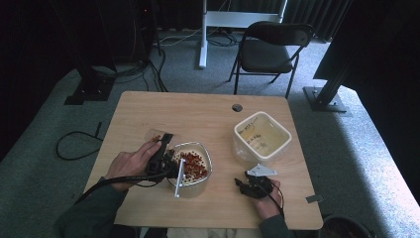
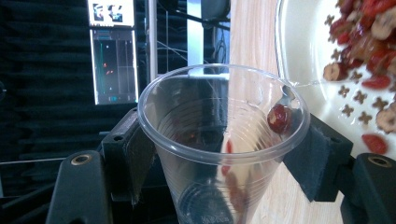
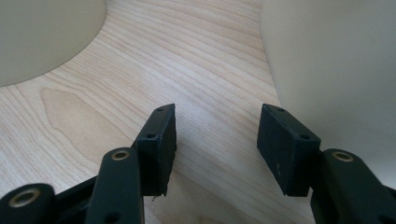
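Your clear plastic cup [image 2: 219, 140] sits clamped between the jaws of your left hand-held gripper [image 2: 224, 158], both black pads pressed against its sides just under the rim. The cup is tipped on its side, its mouth close to the strainer bowl [image 2: 303, 60], and one red date [image 2: 279, 117] lies inside it near the rim, with a few more reddish pieces lower toward its base. From the high view, the cup [image 1: 155, 135] lies at the left edge of the bowl [image 1: 205, 171], which holds a heap of red dried fruit [image 1: 194, 165] above the perforated floor. The bowl stands on the table [image 1: 198, 111], toward its near left part. Your right hand-held gripper [image 1: 251, 187] rests low near the table's front edge, well apart from the cup; in its own view the jaws stand open with nothing between them but bare wood. Just beyond it stands a white square container [image 1: 261, 136], to the right of the bowl.
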The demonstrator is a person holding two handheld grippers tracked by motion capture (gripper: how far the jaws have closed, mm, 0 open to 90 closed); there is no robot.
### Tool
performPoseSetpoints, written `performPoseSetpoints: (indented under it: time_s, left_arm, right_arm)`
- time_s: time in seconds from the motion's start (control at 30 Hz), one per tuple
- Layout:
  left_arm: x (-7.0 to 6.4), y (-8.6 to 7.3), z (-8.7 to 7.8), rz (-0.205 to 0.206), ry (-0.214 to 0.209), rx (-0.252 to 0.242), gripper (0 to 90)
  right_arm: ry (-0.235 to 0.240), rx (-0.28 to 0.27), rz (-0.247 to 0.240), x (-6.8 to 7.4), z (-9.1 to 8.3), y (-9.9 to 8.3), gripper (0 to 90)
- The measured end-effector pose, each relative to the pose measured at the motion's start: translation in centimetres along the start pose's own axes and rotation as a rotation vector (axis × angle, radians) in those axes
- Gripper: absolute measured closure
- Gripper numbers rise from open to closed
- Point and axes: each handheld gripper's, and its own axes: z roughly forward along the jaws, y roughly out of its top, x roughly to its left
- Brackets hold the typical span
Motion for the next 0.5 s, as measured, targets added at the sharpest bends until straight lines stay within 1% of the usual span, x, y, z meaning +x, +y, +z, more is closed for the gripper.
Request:
performPoseSetpoints:
  time_s: [0.13,0.23,0.27,0.37,0.43,0.47,0.5]
  left_arm:
    - [-0.1,-1.0,0.2,0.010,0.009,0.042,30.8]
    - [-0.1,-1.5,0.2,0.008,0.019,0.059,30.8]
    - [0.0,-1.5,0.2,0.003,0.023,0.058,30.8]
    - [0.1,-1.0,0.0,0.011,0.036,0.039,30.8]
    - [0.0,-0.7,-0.1,0.015,0.032,0.019,30.8]
    - [0.0,-0.7,-0.2,0.019,0.034,0.020,30.8]
    - [0.0,-0.8,-0.2,0.038,0.039,0.032,30.8]
  right_arm:
    - [0.001,0.001,0.003,0.0,0.0,0.0,46.6]
    - [0.001,0.000,0.002,0.0,0.0,0.0,46.5]
    - [0.000,0.000,0.000,0.0,0.0,0.0,46.6]
    - [-0.001,0.001,-0.002,0.0,0.0,0.0,46.6]
    - [-0.002,0.001,-0.001,0.0,0.0,0.0,46.5]
    - [-0.001,0.001,-0.001,0.0,0.0,0.0,46.5]
    - [0.000,0.001,0.000,0.0,0.0,0.0,46.5]
